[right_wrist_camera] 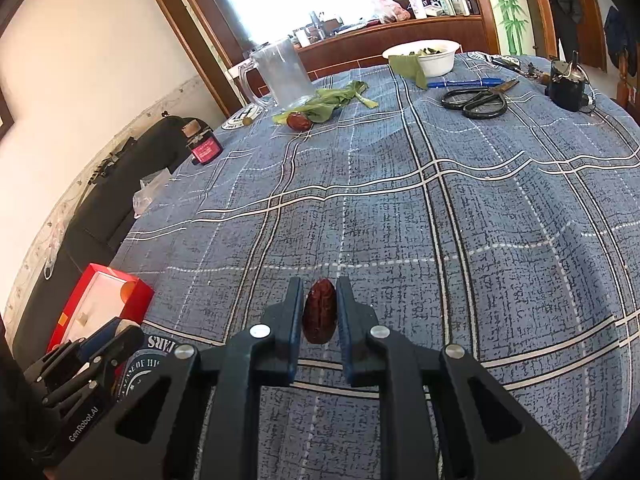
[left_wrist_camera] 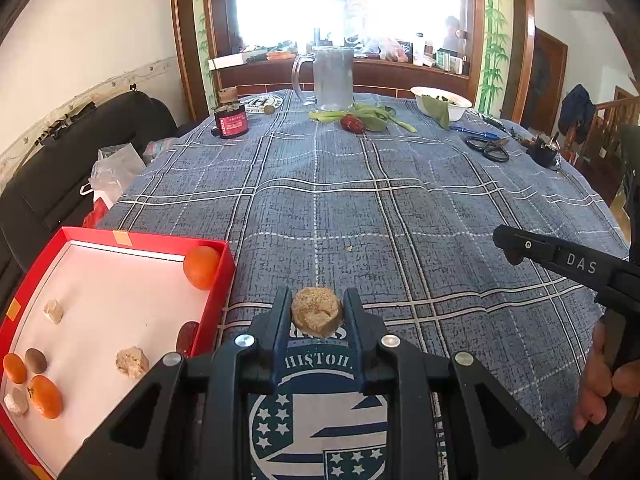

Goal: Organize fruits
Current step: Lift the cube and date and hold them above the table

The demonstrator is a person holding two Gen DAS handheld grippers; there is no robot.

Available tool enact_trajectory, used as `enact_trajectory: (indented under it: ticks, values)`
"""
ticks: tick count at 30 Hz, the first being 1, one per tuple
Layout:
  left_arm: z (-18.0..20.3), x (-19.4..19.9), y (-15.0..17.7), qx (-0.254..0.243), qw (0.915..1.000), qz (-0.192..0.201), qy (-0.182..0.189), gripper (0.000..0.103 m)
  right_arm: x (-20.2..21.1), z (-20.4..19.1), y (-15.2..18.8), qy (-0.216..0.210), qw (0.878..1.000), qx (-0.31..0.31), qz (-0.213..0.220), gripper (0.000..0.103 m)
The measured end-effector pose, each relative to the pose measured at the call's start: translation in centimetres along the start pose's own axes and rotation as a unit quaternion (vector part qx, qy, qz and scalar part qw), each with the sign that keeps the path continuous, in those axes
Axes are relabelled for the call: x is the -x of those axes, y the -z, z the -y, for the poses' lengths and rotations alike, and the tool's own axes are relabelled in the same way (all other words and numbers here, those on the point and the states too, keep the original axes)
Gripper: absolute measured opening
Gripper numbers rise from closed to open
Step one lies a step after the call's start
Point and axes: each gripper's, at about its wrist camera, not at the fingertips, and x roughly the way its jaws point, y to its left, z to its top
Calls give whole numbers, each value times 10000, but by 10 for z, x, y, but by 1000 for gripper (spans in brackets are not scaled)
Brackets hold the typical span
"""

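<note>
Left wrist view. Left tongs [left_wrist_camera: 317,312]: closing on a tan crumbly lump [left_wrist_camera: 317,311], pinched at its sides and carried clear of the cloth, probably so it can be lowered into the red box [left_wrist_camera: 224,276] at the worktop's [left_wrist_camera: 400,208] near left edge. The box is already holding oranges [left_wrist_camera: 201,267], more tan lumps [left_wrist_camera: 131,362], a brown nut [left_wrist_camera: 35,360] and a red date [left_wrist_camera: 187,337]. Right tongs [left_wrist_camera: 508,245]: entering from the right edge.

Right wrist view. Right tongs [right_wrist_camera: 319,310]: gripping a second red date [right_wrist_camera: 319,311] end-up, narrowly spread. Box [right_wrist_camera: 136,300] sitting far left; the left tongs [right_wrist_camera: 106,346] are lying between, likely obstructing. Far edge: glass jug [right_wrist_camera: 280,72], greens [right_wrist_camera: 336,98] with a third date [right_wrist_camera: 299,121], bowl [right_wrist_camera: 426,58], scissors [right_wrist_camera: 476,102].
</note>
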Motion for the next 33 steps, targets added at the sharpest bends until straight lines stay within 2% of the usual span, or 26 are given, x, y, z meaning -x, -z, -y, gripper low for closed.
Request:
enact_trajectory:
  ticks: [33]
  values:
    - [-8, 4, 0, 41, 10000, 28, 41, 25, -5, -1, 2, 76, 9999, 99, -75, 18]
